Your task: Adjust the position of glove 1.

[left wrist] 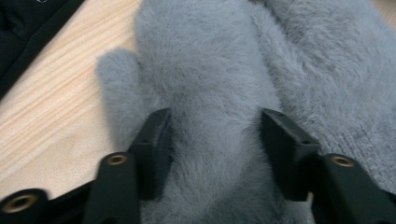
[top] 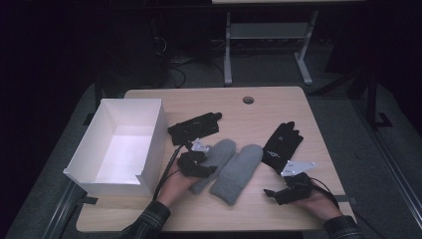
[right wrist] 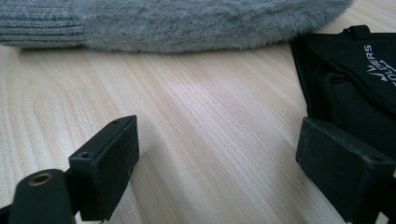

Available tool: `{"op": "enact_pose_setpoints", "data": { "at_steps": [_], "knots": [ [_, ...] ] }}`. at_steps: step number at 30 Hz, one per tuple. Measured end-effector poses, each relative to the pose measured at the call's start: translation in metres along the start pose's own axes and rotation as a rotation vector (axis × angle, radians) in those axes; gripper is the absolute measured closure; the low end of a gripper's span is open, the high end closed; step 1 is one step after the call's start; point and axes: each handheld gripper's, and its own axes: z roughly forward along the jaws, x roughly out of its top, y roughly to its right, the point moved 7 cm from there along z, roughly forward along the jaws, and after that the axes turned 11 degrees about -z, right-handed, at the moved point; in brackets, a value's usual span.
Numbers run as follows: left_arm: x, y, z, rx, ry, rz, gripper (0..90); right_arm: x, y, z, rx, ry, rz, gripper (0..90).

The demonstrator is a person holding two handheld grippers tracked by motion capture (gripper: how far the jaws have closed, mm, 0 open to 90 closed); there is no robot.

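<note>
In the high view, a wooden table [top: 278,107] was seen carrying a white open box [top: 149,149] at the left, a black glove [top: 195,127] just beside the box, two grey mittens side by side in the middle, and a second black glove [top: 282,144] to the right. The left gripper [top: 198,167] was laid over the left mitten [top: 219,157], while the right mitten [top: 238,172] lay touching it. The right gripper [top: 278,194] was held low near the table's front edge, just below the second black glove. The box was probably placed there to receive the handwear, though that is only judged.

In the left gripper view, the left mitten [left wrist: 210,121] was seen between the two black fingers [left wrist: 154,149], which stood partly apart on either side of its fluffy body. The pads lay at the fur's edges, but a firm squeeze could not be made out, so the mitten was taken as straddled rather than clamped. The gripper seemed to be set across the mitten's width so that it could be pinched and lifted. The right mitten [left wrist: 341,70] was seen alongside.

In the right gripper view, the fingers [right wrist: 109,163] were seen wide apart over bare table [right wrist: 196,126], with nothing between them. The right mitten [right wrist: 187,23] lay ahead, and the second black glove [right wrist: 355,84] lay beside the far finger, apparently next in reach.
</note>
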Motion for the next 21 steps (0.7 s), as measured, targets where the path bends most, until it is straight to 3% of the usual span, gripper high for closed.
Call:
{"op": "enact_pose_setpoints", "data": {
  "at_steps": [3, 5, 7, 15, 21],
  "knots": [
    [0.0, -0.002, -0.001, -0.004, 0.0, -0.004, 62.5, 0.0, 0.0, 0.0, 0.0, 0.0, 0.001, 13.1],
    [0.0, -0.002, -0.001, -0.027, -0.005, -0.022, 72.9, 0.0, 0.0, 0.0, 0.0, 0.0, 0.0, 13.1],
    [0.001, -0.003, -0.001, -0.043, -0.003, -0.05, 77.9, 0.0, 0.0, 0.0, 0.0, 0.0, 0.002, 13.1],
    [0.009, -0.004, -0.011, -0.068, 0.037, -0.093, 83.7, 0.0, 0.0, 0.0, 0.0, -0.001, 0.002, 13.1],
    [0.018, 0.003, -0.021, -0.101, 0.065, -0.097, 84.2, 0.0, 0.0, 0.0, 0.0, -0.001, 0.002, 13.1]
  ]
}}
